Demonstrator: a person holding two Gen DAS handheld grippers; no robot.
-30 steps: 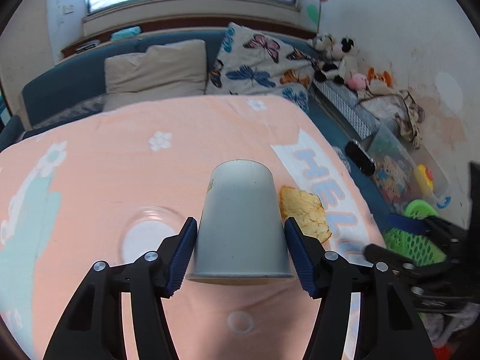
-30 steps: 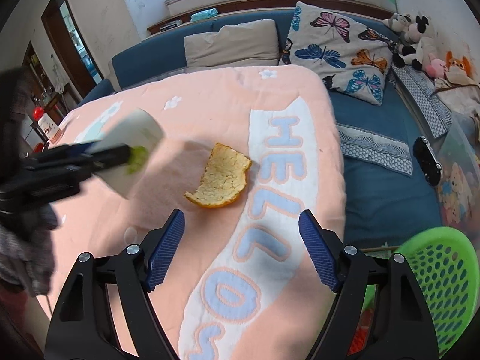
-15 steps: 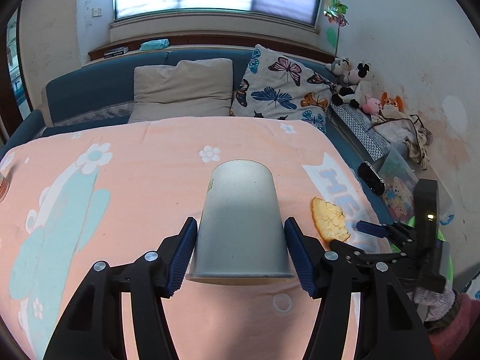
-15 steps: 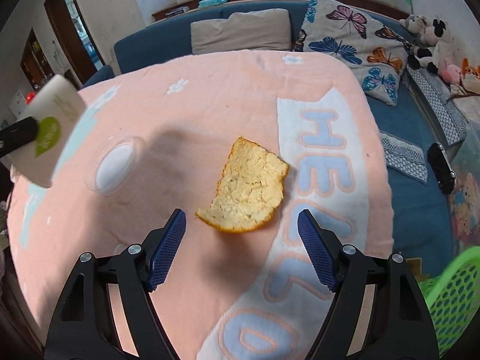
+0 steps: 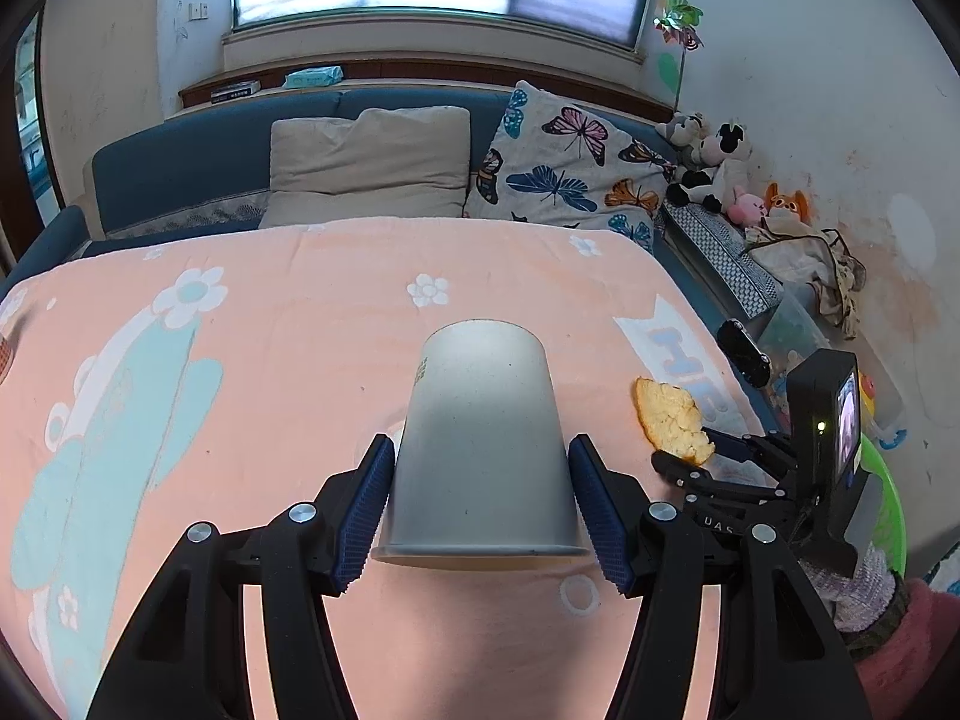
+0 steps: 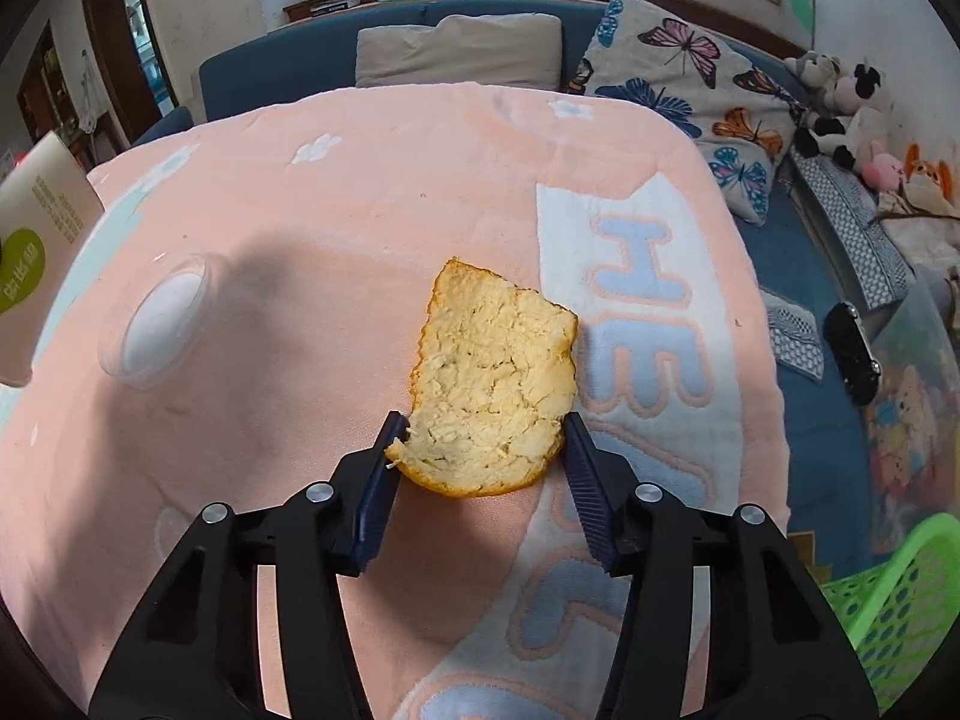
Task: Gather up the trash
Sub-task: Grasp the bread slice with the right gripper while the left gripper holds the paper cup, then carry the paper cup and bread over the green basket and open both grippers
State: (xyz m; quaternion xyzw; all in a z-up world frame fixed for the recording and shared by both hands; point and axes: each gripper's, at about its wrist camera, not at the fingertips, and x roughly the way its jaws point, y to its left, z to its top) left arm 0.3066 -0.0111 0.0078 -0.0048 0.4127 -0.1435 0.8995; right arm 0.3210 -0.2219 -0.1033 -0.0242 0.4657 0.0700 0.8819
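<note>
An upside-down grey paper cup hangs over the pink blanket, and my left gripper is shut on its sides near the rim. The same cup shows at the left edge of the right wrist view. A piece of orange peel lies pith-up on the blanket. My right gripper is down at its near end, jaws closing, both pads touching the peel's edges. In the left wrist view the peel sits at the tips of the right gripper.
A clear plastic lid lies on the blanket left of the peel. A green perforated basket stands off the bed's right side. Pillows, a blue sofa back and plush toys line the far end.
My right gripper came down toward the peel and its jaws narrowed until they touch its edges. The left gripper swung left with the cup, then held still.
</note>
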